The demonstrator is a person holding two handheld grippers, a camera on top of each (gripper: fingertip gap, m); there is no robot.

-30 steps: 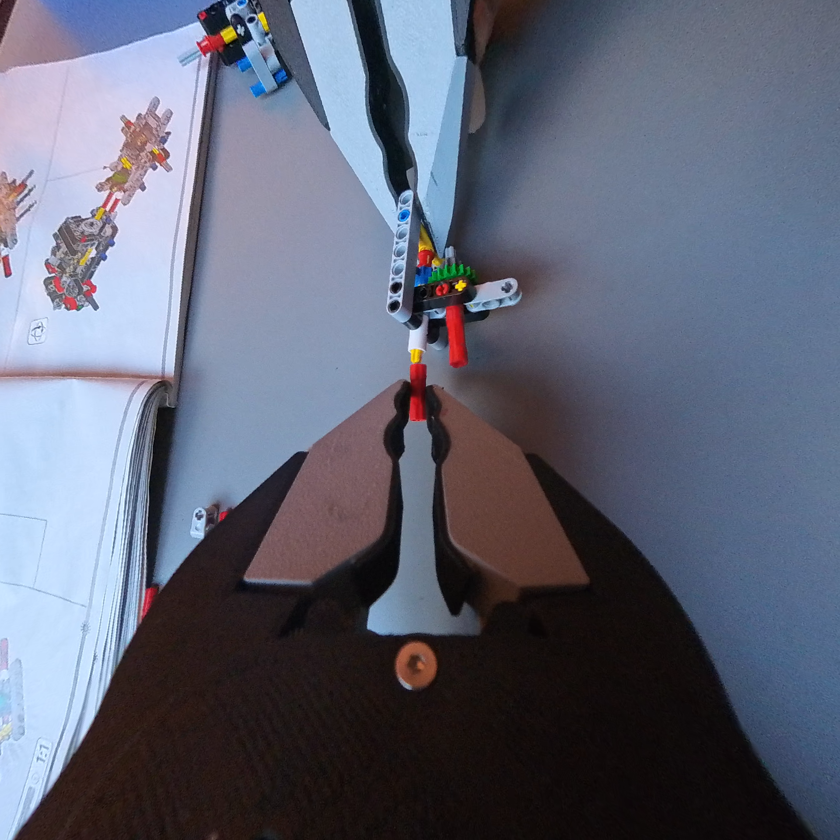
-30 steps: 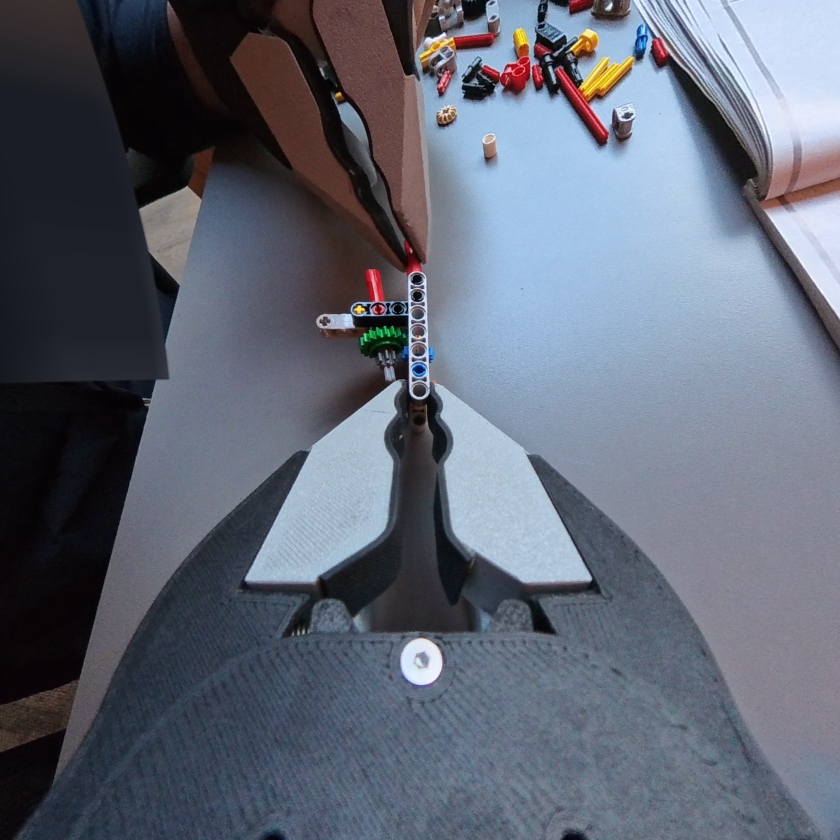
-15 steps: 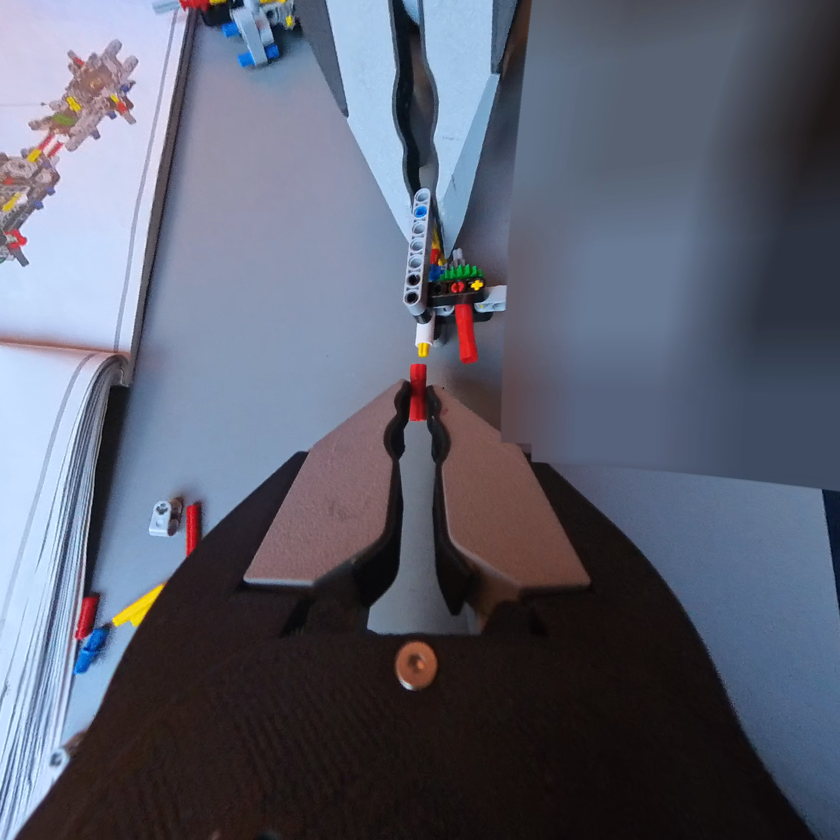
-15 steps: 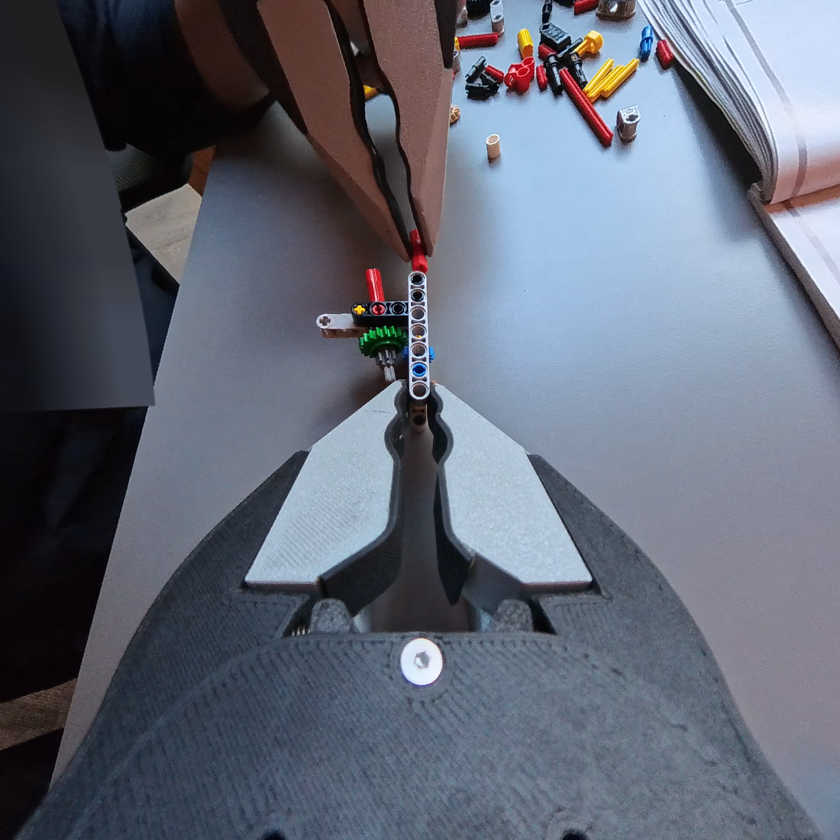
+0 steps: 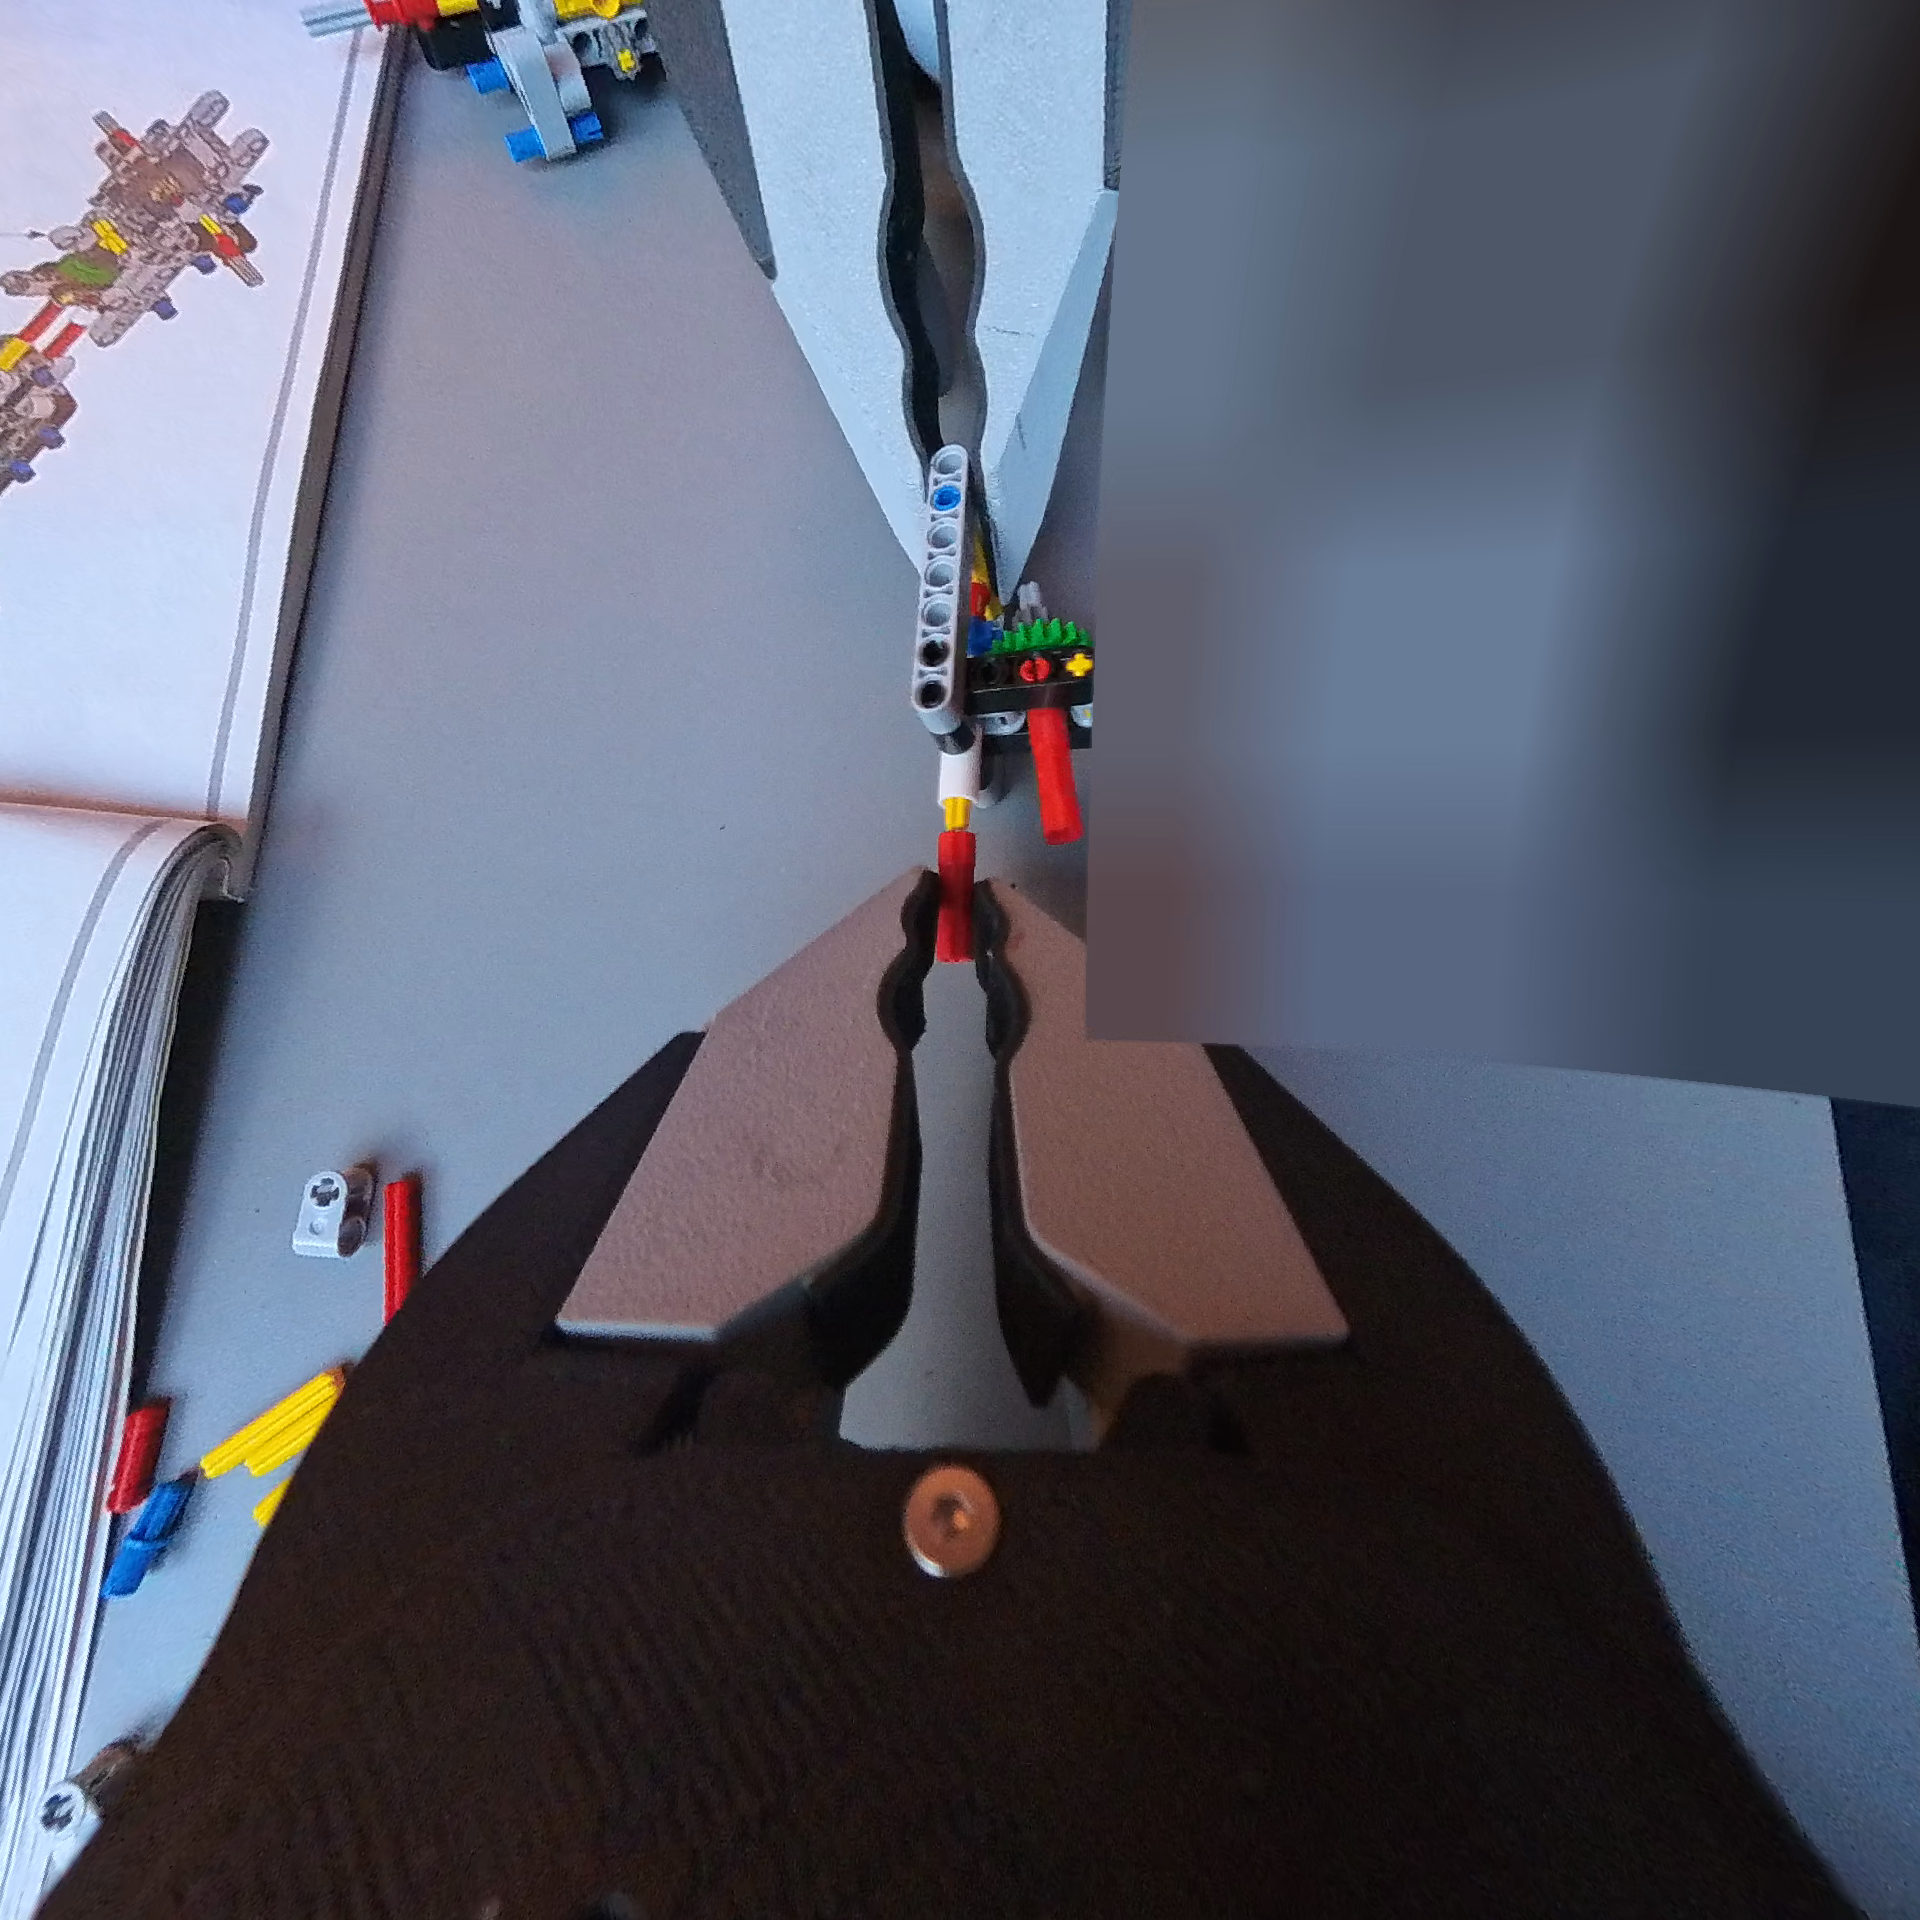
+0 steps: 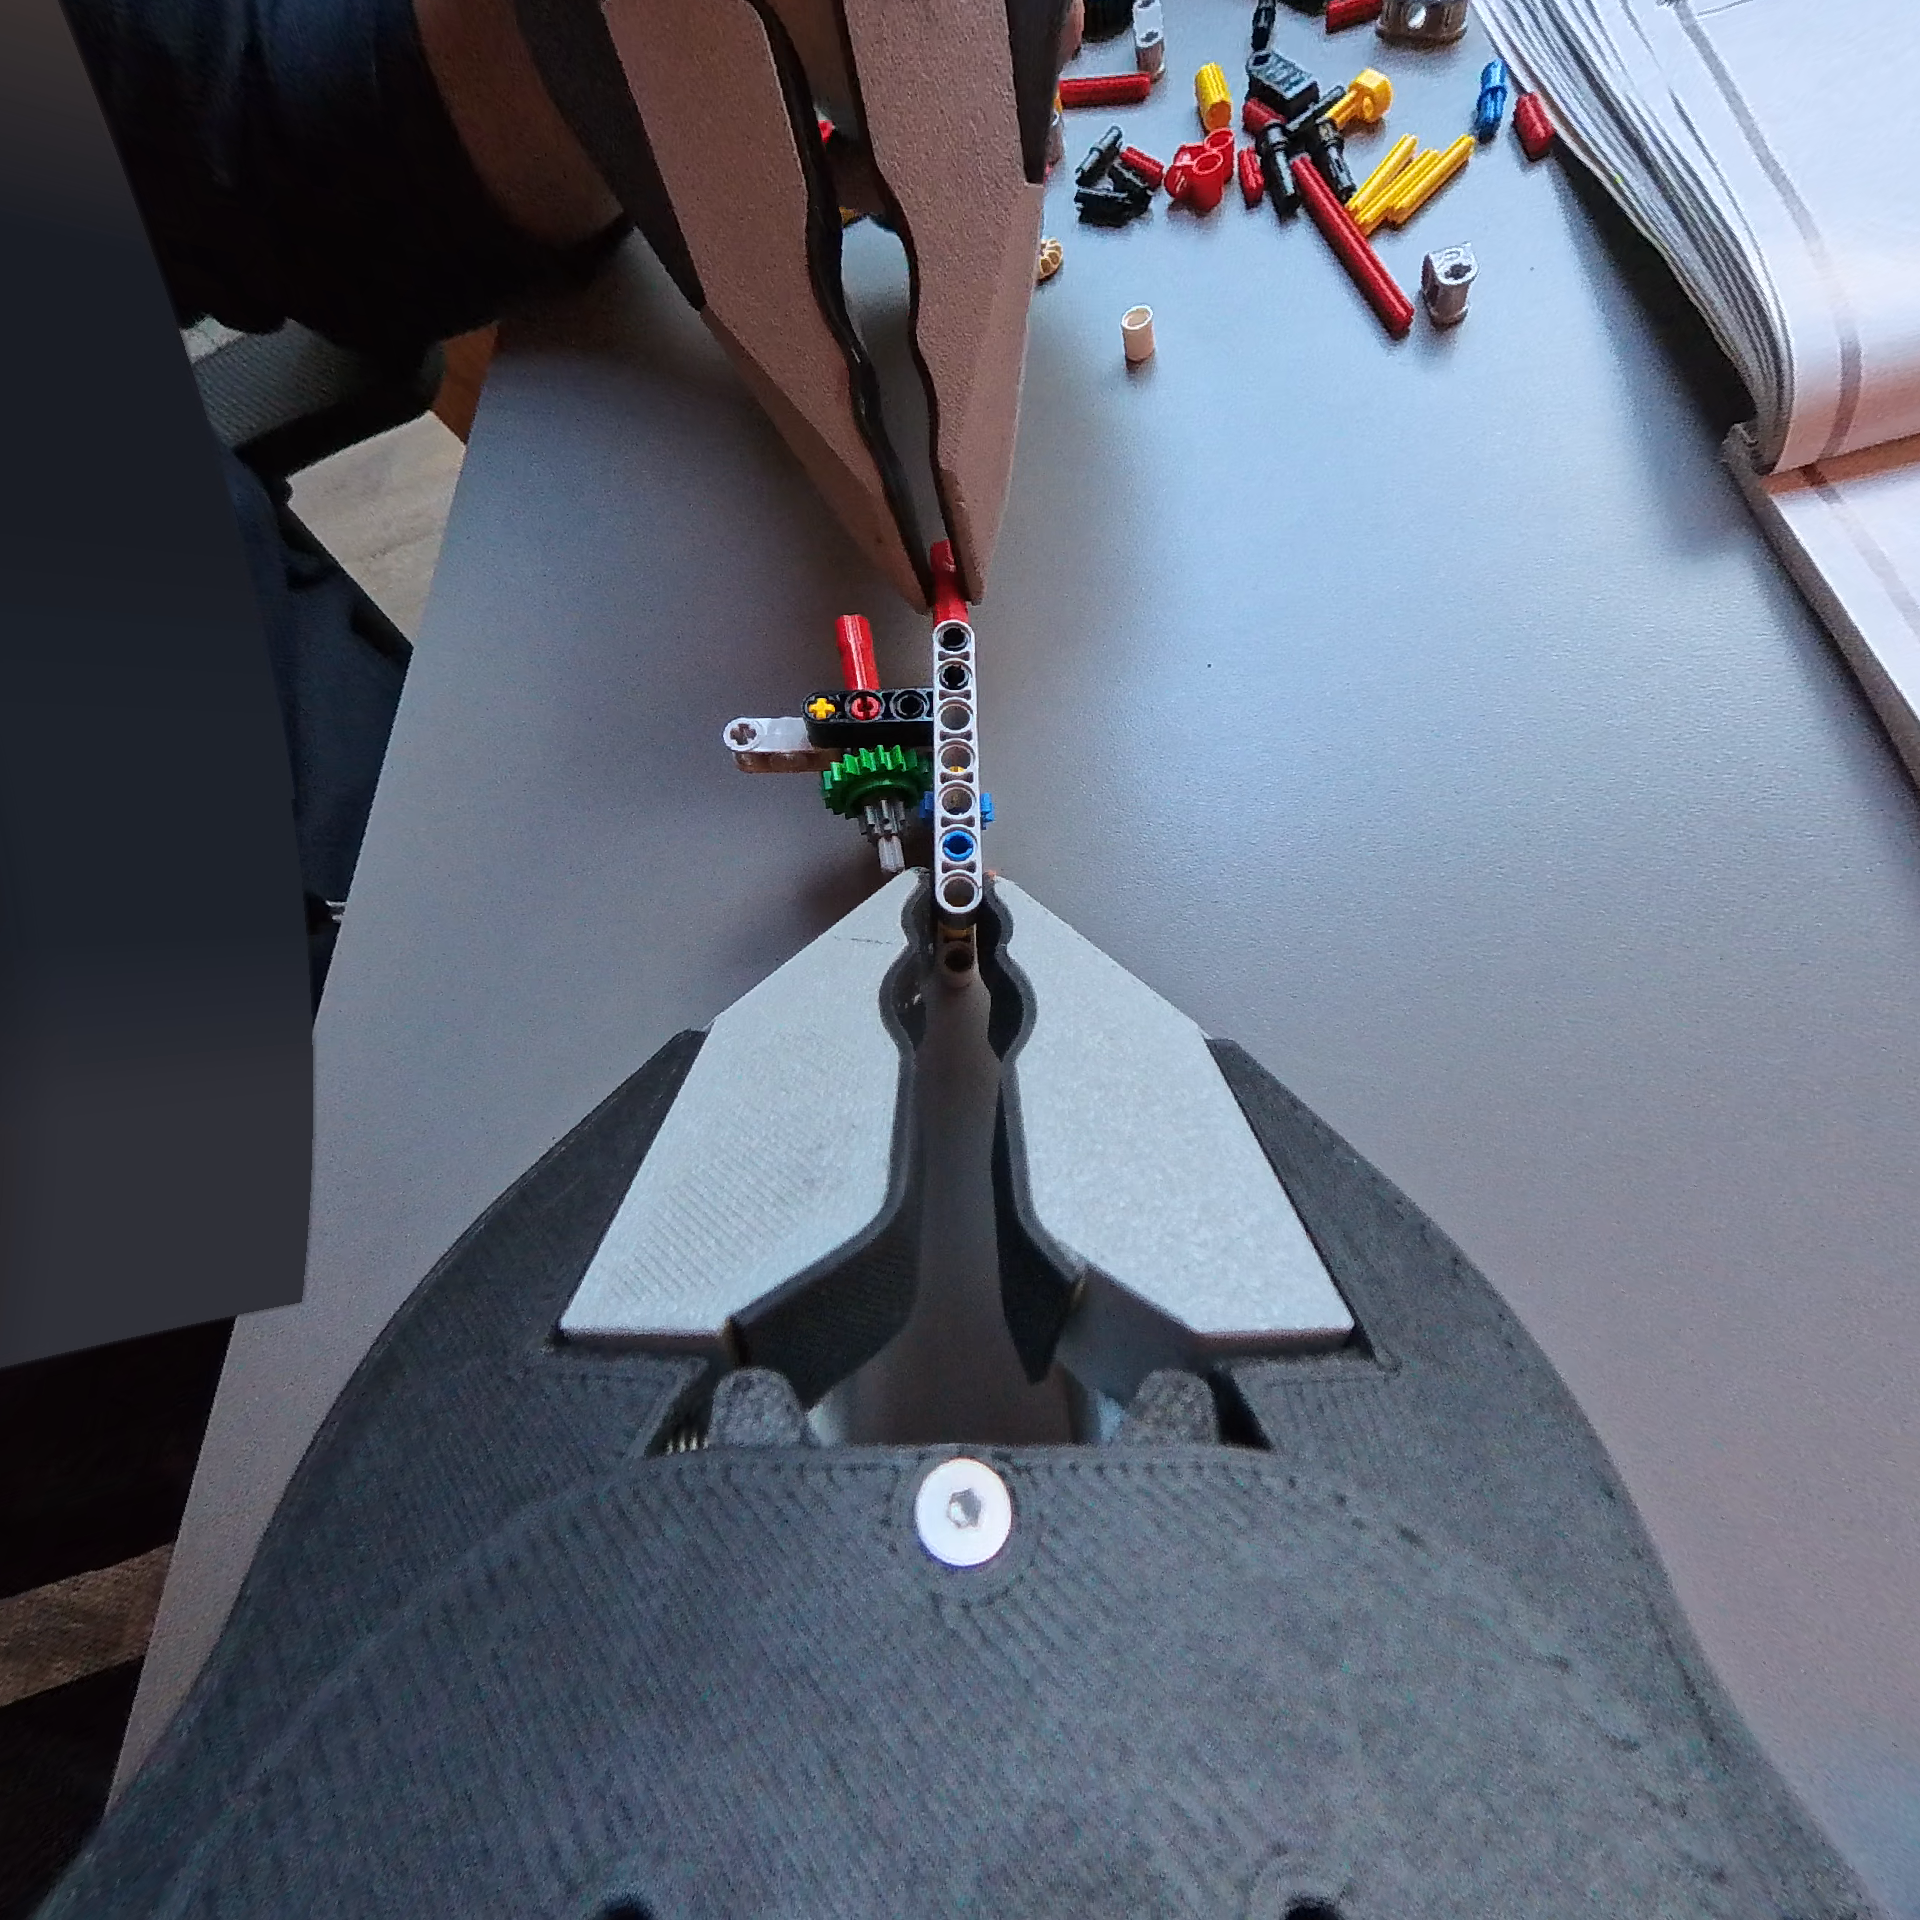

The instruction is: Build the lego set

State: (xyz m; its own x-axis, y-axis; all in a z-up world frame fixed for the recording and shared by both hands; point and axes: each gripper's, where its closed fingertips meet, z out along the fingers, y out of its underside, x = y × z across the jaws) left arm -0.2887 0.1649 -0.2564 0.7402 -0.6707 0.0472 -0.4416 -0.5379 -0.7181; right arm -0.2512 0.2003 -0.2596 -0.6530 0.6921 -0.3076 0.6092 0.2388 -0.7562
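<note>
The left gripper (image 5: 956, 904) has its fingers closed on a small red pin (image 5: 955, 894), which sticks out past the tips, just short of a yellow axle end (image 5: 957, 808). The right gripper (image 6: 957, 902), fingers narrow, clamps the grey holed beam (image 6: 956, 764) of a small brick assembly (image 6: 862, 743) held above the tabletop (image 6: 1351, 727). Loose pieces (image 6: 1299, 156) lie well beyond.

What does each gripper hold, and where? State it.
Left gripper: small red connector, pinched at its rear half. Right gripper: gear assembly, by the grey beam's near end.
</note>
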